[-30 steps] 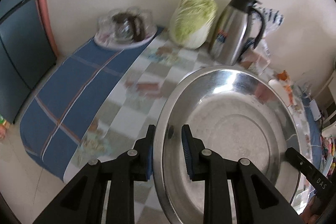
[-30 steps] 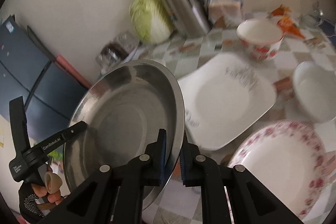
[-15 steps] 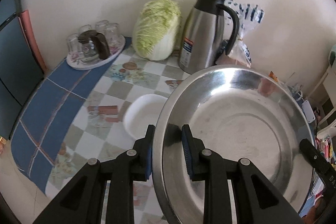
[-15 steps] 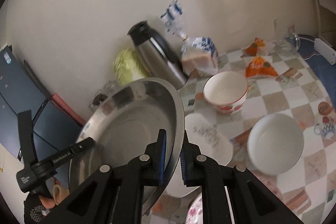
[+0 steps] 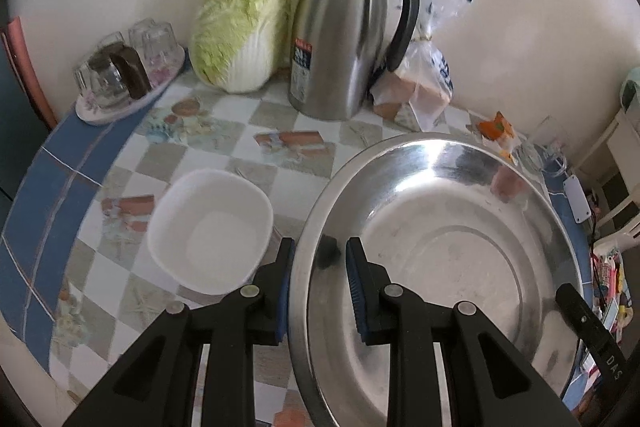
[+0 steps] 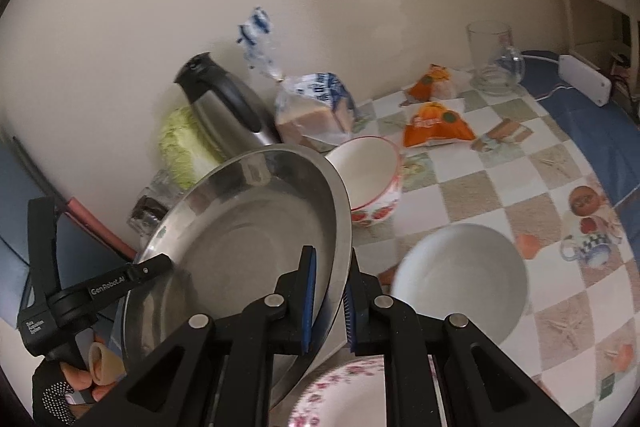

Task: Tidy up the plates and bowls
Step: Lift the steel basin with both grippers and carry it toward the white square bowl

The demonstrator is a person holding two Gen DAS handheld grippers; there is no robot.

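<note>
The large round stainless-steel basin (image 5: 440,251) is held off the checked tabletop (image 5: 280,139) by both tools at once. The left tool (image 5: 320,279) clamps the basin's near-left rim, one blue-padded finger outside the wall and one inside. The right tool (image 6: 330,301) pinches the opposite rim, its fingers closed tight on the thin steel edge, so the basin spans the space between the two tools and tilts. Just left of the left tool a white square bowl (image 5: 210,229) sits on the tabletop. Beside the right tool lie a white round bowl (image 6: 460,275) and a pink floral plate (image 6: 348,391); a red-patterned bowl (image 6: 370,175) stands behind the basin's rim.
</note>
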